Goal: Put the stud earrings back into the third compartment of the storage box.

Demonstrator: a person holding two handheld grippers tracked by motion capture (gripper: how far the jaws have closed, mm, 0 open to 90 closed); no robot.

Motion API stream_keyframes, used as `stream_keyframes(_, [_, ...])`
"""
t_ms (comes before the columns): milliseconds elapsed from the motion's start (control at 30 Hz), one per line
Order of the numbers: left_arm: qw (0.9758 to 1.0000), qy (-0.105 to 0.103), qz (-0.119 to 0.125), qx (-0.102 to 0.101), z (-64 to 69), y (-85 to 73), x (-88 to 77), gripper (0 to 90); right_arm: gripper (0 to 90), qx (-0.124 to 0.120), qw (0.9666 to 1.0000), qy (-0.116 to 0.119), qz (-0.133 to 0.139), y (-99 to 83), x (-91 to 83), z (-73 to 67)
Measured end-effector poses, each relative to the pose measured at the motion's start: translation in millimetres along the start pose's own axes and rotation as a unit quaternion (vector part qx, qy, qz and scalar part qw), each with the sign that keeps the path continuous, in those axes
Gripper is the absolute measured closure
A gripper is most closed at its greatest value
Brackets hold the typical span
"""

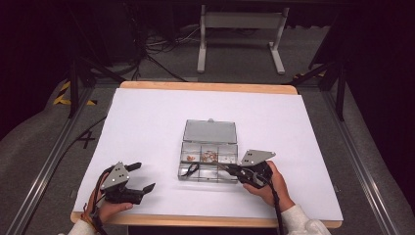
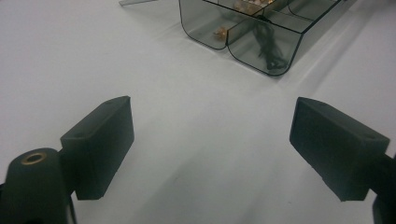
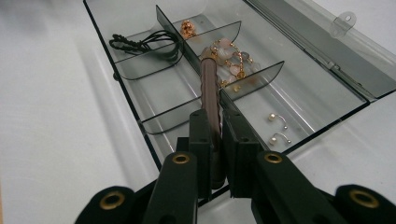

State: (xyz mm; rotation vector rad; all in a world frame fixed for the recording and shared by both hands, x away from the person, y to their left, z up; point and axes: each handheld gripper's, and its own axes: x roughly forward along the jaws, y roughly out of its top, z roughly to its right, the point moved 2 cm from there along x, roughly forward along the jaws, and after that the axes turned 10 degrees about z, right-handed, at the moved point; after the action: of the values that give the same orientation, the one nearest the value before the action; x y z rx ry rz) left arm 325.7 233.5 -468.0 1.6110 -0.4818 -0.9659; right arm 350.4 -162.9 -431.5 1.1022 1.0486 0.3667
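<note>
A clear compartment box [image 1: 182, 175] lies open at the table's middle, its lid [image 1: 210, 131] folded back. My right gripper [image 1: 231, 169] sits at the box's front right corner, shut on a brown strap [image 3: 208, 88] that reaches forward over the dividers. In the right gripper view the jaws [image 3: 215, 122] pinch the strap's near end above the box [image 3: 308, 93]. Inside lie a black cord [image 3: 144, 44], a gold bead [image 3: 187, 29], a beaded bracelet [image 3: 229, 58] and pearl earrings [image 3: 276, 126]. My left gripper [image 1: 145, 176] rests open on the table, left of the box, holding nothing.
White paper [image 1: 147, 122] covers the wooden table. In the left gripper view, bare paper lies between the open jaws [image 2: 210, 135], with the box's corner [image 2: 205, 28] and black cord [image 2: 268, 46] ahead. A white frame [image 1: 240, 29] stands on the floor beyond the table.
</note>
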Motion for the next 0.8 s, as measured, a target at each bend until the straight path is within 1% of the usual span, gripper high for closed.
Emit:
stream_keyframes(200, [1.0,0.0,0.001,-0.002,0.2,-0.1,0.0,14.5,82.8,0.001,1.0,-0.001,-0.004,-1.7,1.6,-0.5])
stream_keyframes(267, [1.0,0.0,0.0,0.001,0.0,0.0,0.0,14.5,82.8,0.002,1.0,0.001,-0.005,-2.0,2.2,-1.2])
stream_keyframes(567, [1.0,-0.001,-0.001,0.0,0.0,0.0,0.1,14.4,82.6,0.007,0.9999,0.0,-0.008,-2.4,5.1,-1.8])
stream_keyframes(800, [1.0,0.0,-0.001,0.0,-0.1,0.0,0.2,14.3,82.1,0.003,0.9998,-0.011,-0.017,-1.3,6.5,-4.4])
